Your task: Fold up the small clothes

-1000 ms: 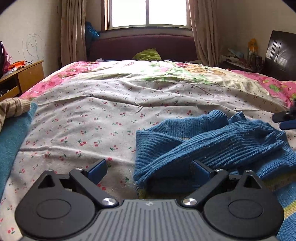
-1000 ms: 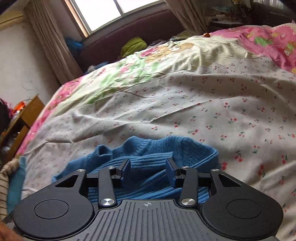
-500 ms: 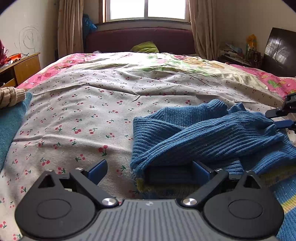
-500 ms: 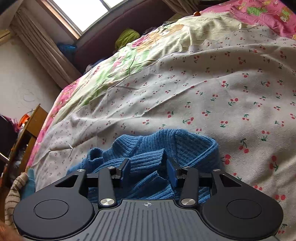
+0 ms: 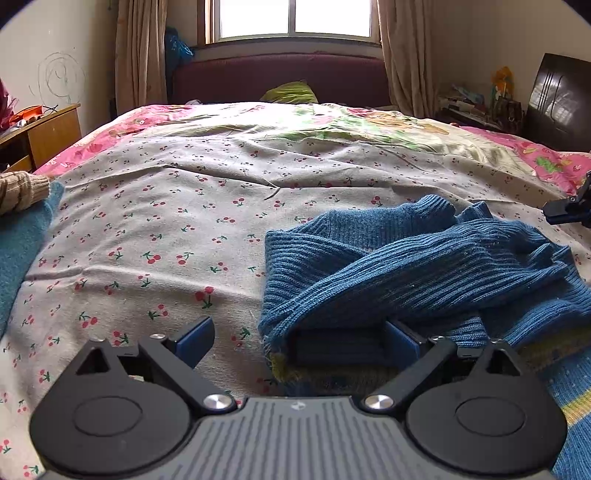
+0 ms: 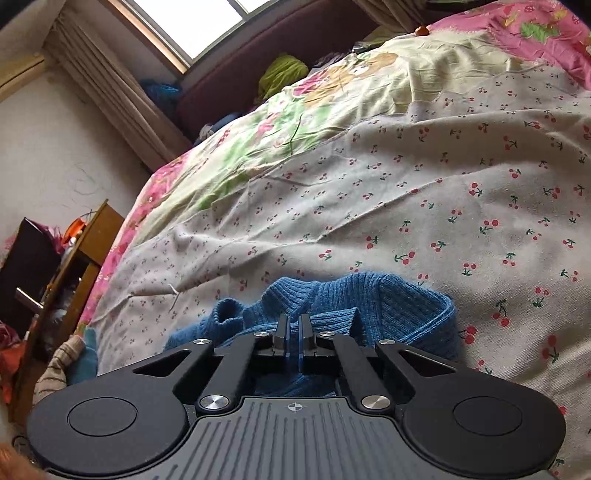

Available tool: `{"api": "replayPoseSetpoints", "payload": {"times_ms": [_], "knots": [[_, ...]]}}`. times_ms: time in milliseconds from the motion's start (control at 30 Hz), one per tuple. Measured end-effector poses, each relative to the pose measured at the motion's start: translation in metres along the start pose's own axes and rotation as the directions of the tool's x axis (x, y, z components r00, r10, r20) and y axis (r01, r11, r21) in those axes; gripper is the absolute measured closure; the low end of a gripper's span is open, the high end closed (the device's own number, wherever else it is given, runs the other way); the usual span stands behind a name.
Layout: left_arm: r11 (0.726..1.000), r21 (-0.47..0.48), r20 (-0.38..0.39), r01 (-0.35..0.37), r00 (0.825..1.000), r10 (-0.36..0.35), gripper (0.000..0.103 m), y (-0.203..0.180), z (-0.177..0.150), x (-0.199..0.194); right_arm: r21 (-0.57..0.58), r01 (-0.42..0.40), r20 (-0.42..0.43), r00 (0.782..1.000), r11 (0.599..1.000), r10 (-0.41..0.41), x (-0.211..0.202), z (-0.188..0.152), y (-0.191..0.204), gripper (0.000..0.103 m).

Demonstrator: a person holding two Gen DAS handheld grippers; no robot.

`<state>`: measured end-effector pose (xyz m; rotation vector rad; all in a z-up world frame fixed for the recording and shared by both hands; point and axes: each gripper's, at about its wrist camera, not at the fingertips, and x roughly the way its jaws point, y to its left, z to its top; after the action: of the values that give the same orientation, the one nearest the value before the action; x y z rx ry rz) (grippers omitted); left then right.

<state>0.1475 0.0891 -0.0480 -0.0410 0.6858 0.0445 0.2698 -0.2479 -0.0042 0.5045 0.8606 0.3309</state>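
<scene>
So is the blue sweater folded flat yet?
No. The blue sweater lies bunched on the bedsheet, sleeve draped across.

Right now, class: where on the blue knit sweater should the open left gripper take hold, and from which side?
Grip the ribbed edge nearest the left gripper, where the blue knit sweater bunches into a raised roll. Come in low along the cherry-print bedsheet from the near side; that lifted lip probably lets one finger slip beneath.

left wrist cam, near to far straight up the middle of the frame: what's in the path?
left gripper → blue knit sweater → cherry-print sheet → floral quilt → green pillow → maroon headboard → window
</scene>
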Motion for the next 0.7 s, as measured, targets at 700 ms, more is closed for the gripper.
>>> {"api": "replayPoseSetpoints", "payload": {"times_ms": [700], "knots": [[1.000,-0.002,-0.016,0.000,1.000,0.000,0.000,-0.002,-0.002,0.009,0.005,-0.106,-0.116,0.988,0.994,0.105,0.026,0.012,-0.015,0.083]]}}
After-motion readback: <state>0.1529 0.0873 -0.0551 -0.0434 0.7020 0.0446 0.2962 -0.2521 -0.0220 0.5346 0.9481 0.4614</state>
